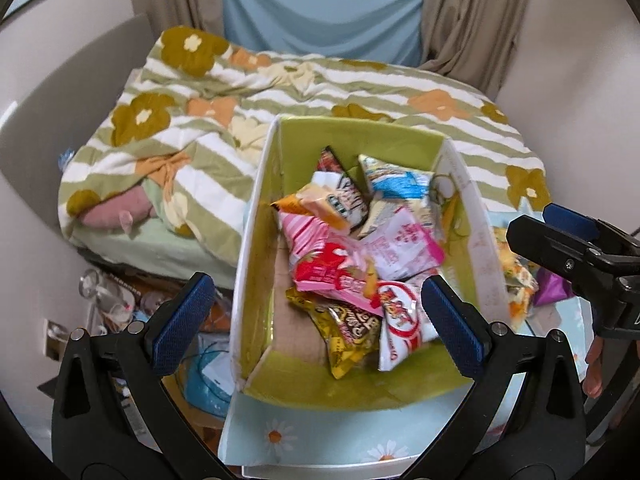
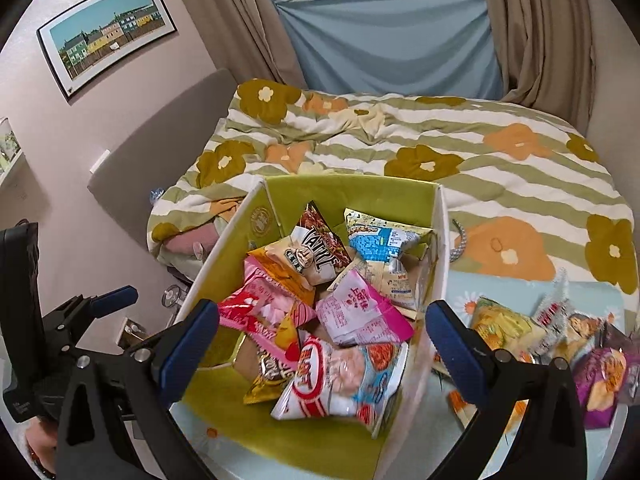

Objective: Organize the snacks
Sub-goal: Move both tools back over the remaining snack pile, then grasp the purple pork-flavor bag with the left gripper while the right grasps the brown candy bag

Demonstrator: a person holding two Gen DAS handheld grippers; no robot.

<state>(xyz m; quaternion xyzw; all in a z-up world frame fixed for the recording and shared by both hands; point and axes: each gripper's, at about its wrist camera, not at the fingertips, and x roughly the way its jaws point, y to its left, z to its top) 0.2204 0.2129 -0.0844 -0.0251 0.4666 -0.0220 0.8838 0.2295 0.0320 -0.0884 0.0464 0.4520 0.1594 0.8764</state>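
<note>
Packets are heaped in the green-lined box, where sorted snacks are gathered. Above it, the left gripper and right gripper are held wide open, nothing gripped. Further right, loose packets are left on the table, blurred and partly cut off.

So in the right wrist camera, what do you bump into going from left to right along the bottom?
The left gripper → green box full of snacks → yellow snack bag lying on the flowery table → purple snack bag.
</note>
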